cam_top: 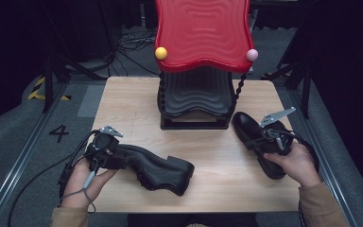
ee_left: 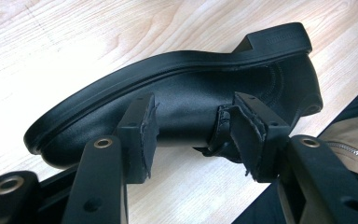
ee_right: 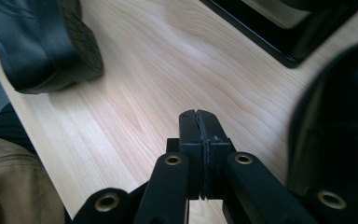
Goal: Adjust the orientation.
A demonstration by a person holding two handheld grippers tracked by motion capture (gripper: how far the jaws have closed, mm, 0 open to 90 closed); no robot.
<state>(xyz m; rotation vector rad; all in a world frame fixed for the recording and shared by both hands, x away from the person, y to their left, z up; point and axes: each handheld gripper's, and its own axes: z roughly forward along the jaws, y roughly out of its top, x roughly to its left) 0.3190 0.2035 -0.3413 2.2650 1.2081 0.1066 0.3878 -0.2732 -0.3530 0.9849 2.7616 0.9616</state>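
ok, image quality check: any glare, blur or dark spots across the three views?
High view: surroundings nearly black, table evenly lit, red shelf top shiny. Left gripper view: sharp, soft sheen on the left shoe. Right gripper view: the right shoe at the frame edge is blurred and featureless black.
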